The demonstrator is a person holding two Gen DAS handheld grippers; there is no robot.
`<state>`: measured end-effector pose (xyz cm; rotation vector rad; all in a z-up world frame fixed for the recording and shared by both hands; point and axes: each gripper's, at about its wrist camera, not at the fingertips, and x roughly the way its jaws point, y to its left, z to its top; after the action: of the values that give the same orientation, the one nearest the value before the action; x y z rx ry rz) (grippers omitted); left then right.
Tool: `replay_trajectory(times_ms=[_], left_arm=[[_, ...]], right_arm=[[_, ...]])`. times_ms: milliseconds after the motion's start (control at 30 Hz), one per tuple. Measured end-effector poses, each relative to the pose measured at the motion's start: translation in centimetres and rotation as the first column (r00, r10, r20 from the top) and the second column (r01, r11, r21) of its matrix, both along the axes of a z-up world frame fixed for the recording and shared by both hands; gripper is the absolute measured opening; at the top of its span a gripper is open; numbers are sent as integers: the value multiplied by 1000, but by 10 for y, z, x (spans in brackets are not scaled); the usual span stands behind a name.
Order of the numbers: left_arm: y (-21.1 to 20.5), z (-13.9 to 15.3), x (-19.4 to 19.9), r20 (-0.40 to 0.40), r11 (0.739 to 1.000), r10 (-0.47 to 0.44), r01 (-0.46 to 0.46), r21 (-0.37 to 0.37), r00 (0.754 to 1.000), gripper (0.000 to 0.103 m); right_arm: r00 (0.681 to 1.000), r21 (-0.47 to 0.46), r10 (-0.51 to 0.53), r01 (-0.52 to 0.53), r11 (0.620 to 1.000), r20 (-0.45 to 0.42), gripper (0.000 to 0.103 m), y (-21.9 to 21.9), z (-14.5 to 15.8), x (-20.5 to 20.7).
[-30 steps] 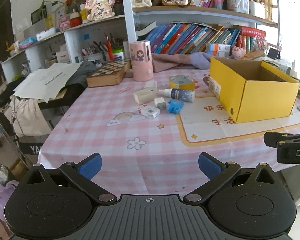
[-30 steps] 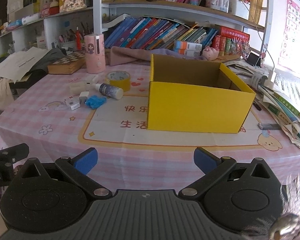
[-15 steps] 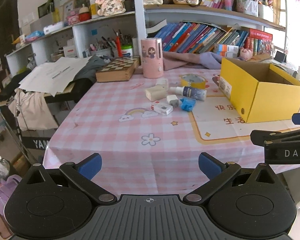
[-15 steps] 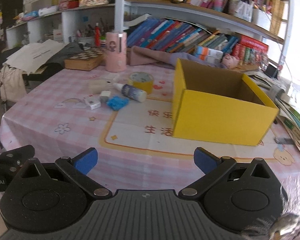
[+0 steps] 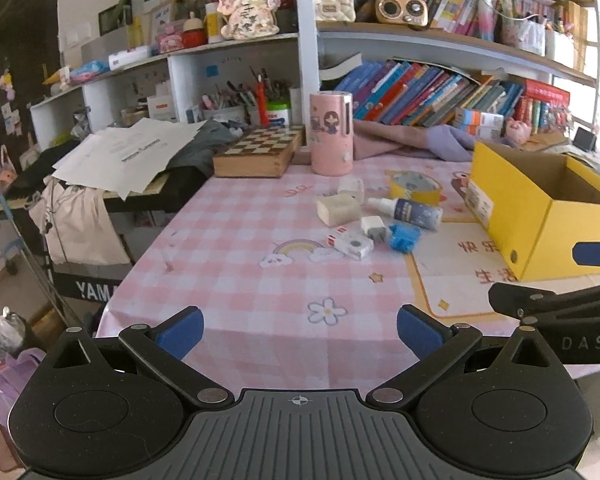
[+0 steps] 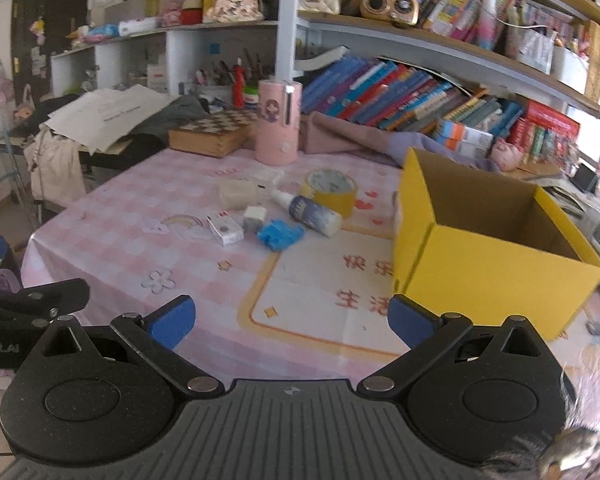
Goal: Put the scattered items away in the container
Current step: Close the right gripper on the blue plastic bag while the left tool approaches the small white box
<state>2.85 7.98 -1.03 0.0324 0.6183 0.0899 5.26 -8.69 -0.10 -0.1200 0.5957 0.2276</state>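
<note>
Left gripper (image 5: 298, 330): jaws stood wide apart and held nothing, short of the table's near edge.
Right gripper (image 6: 290, 320): jaws likewise spread wide and empty, over the near part of the pink checked tablecloth (image 6: 124, 248).
Container: the yellow cardboard box (image 6: 488, 264) stood open-topped on the right of the table, apparently empty.
Scattered items: clustered left of the box, well apart from both grippers. These were a yellow tape roll (image 6: 331, 188), a small bottle (image 6: 312, 210) lying on its side, a crumpled blue thing (image 6: 280, 233), a white charger plug (image 6: 254, 216), a small flat packet (image 6: 225, 229) and a pale block (image 6: 238, 194).
Handling, tape roll: probably stiff and light; best pinched across one wall of the ring.
Handling, bottle: round and likely slippery, so it could roll; grip across the body's middle.
Handling, blue thing: looked soft, though the view was too coarse to name it; any pinch should do.
Handling, packet: flat and low; take it by the long edges.
</note>
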Motion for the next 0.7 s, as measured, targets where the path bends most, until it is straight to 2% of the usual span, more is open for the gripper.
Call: replay_trajectory(times_ms=[167, 367, 600, 700], left_arm=[[7, -2, 17, -7, 999, 7, -7, -45, 1000, 103], [14, -6, 45, -17, 997, 38, -39, -60, 999, 103], [14, -10, 79, -62, 998, 29, -32, -57, 998, 102], [12, -12, 94, -78, 999, 14, -17, -48, 997, 102]], right_arm=[[1000, -8, 22, -22, 1000, 6, 103, 2, 0, 17], [997, -36, 71, -70, 997, 25, 100, 7, -3, 35], [997, -8, 68, -69, 998, -42, 82, 6, -10, 78], [995, -17, 77, -78, 997, -58, 81, 9, -14, 92]])
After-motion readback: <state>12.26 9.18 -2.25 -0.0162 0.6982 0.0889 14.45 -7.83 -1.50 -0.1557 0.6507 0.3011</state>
